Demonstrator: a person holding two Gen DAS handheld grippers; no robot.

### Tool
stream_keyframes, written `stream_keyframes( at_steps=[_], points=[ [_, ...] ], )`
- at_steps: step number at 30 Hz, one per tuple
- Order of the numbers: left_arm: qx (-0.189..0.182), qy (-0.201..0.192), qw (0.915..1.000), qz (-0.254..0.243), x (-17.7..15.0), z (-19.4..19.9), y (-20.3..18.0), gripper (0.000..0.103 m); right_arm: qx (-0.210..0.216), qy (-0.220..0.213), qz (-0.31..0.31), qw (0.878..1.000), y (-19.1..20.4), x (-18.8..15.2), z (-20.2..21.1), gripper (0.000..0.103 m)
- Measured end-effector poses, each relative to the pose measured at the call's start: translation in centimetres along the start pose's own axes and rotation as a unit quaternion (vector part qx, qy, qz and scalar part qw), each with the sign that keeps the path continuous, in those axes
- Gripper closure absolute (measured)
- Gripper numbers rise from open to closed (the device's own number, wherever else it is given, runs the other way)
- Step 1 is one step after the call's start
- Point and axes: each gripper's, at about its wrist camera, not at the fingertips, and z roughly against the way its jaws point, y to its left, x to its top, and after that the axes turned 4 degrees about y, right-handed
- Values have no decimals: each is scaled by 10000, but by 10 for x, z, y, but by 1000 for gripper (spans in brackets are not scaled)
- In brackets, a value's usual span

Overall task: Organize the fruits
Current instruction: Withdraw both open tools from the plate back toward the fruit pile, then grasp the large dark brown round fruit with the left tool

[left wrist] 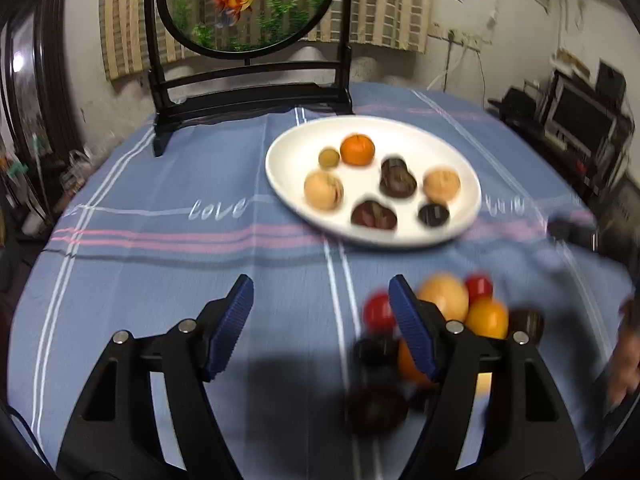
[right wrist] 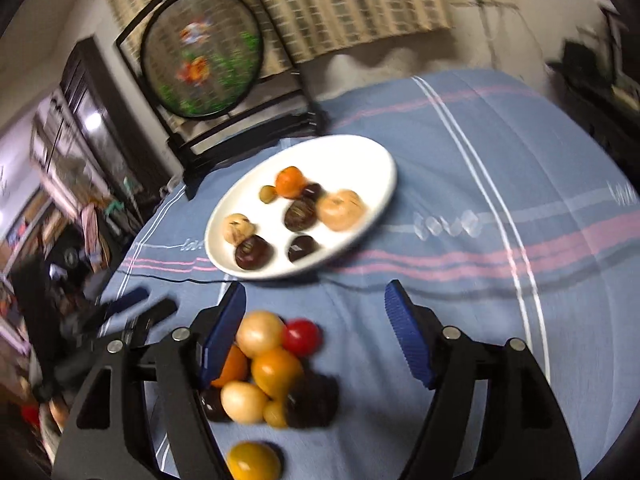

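Both my grippers stand open and empty. In the left wrist view the left gripper (left wrist: 320,304) frames bare cloth (left wrist: 160,272), with the loose fruit pile (left wrist: 460,312) at lower right, behind its right finger. In the right wrist view the right gripper (right wrist: 316,308) has the same pile low and left between its fingers, against the left one, so I judge it nearer. The plate (right wrist: 372,160) lies beyond, upper centre.
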Motion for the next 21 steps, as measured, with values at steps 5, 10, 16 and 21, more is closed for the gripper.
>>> stream_keyframes(
  at_steps=[5, 10, 16, 21],
  points=[
    [2, 164, 9998, -115, -41, 12, 0, 31, -19, -45, -514, 9987, -24, -11, 10, 29],
    [-104, 383, 9990, -228, -49, 5, -4, 30, 183, -25, -661, 9976, -25, -11, 11, 29],
    [0, 473, 9970, -609, -55, -1, -19, 22, 135, -61, -599, 9981, -22, -12, 13, 29],
    [156, 652, 9949, -757, -54, -14, -25, 22, 134, -55, -568, 9983, -21, -11, 14, 29]
  ],
)
